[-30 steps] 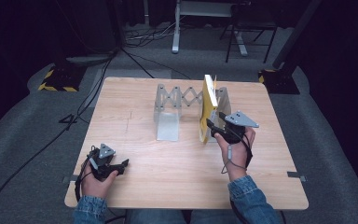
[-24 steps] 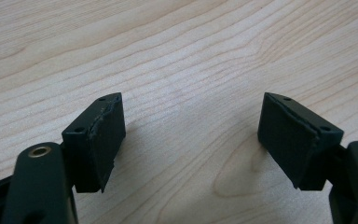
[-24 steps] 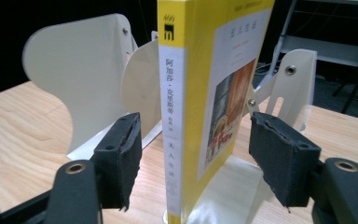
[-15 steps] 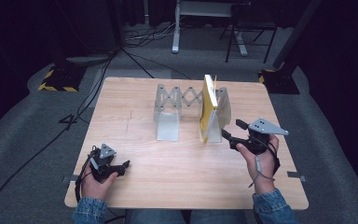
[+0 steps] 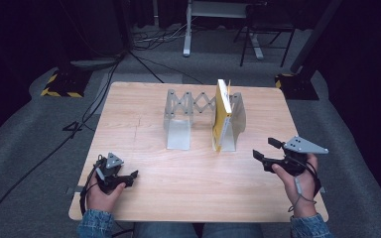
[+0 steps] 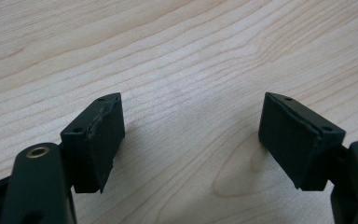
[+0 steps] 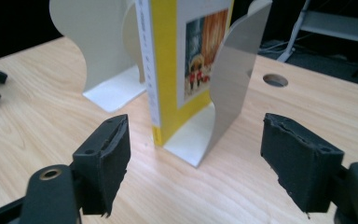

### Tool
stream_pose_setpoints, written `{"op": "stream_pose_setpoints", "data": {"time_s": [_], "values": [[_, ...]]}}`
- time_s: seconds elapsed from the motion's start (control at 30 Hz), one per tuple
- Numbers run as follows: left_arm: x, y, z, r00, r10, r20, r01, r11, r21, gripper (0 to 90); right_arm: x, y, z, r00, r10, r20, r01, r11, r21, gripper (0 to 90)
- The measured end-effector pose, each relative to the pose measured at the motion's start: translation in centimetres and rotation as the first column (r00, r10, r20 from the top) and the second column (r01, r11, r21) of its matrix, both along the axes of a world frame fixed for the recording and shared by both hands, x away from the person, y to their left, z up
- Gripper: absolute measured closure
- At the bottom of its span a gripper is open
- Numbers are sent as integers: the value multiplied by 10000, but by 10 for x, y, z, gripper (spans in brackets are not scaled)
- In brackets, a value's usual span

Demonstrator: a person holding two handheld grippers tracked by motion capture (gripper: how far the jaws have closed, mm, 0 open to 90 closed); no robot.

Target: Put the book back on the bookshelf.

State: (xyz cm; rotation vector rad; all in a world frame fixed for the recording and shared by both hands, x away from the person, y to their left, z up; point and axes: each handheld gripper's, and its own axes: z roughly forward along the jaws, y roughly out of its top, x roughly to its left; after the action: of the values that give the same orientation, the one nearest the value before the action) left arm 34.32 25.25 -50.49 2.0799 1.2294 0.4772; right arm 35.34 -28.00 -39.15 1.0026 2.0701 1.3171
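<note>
In the high view, a yellow book [image 5: 221,115] stood upright at centre frame on the wooden table [image 5: 144,129], leaning against the right end plate of an expanding metal book rack [image 5: 184,119]. The left gripper [image 5: 127,175] sat at lower left, the right gripper [image 5: 264,151] at lower right, jaws spread.

In the left gripper view, the left gripper [image 6: 191,140] was spread wide over bare table [image 6: 177,56], pinching nothing.

In the right gripper view, the right gripper [image 7: 193,154] gaped empty at the bottom, the book [image 7: 177,65] at upper centre beside the rack plate [image 7: 230,79].
</note>
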Motion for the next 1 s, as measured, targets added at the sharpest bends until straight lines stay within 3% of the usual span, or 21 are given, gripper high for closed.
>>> {"op": "stream_pose_setpoints", "data": {"time_s": [0.2,0.33,0.47,0.57,0.63,0.77,1.0], "values": [[0,0,0,10000,-16,-7,16,10000,33,231,-4,-25,-11,9972,176,-721,-195,9995,-255,239],[0,0,0,10000,1,-1,-1,10000,-4,231,-9,-43,-24,9946,-162,-1026,181,9997,174,233],[0,0,0,10000,-21,-10,21,10000,18,231,-9,-56,-39,9929,-111,-1183,217,9958,892,232],[0,0,0,10000,-7,-4,7,10000,10,231,-8,-60,-54,9888,-219,-1474,316,9975,639,232],[0,0,0,10000,-8,-4,8,10000,10,231,-7,-61,-61,9831,-137,-1828,176,9997,196,231],[0,0,0,10000,-7,-17,7,10000,7,230,-7,-65,-71,9775,-207,-2097,234,9997,105,231],[0,0,0,10000,2,-3,-2,10000,-5,231,-4,-65,-92,9611,-495,-2719,341,9975,-613,220]]}}
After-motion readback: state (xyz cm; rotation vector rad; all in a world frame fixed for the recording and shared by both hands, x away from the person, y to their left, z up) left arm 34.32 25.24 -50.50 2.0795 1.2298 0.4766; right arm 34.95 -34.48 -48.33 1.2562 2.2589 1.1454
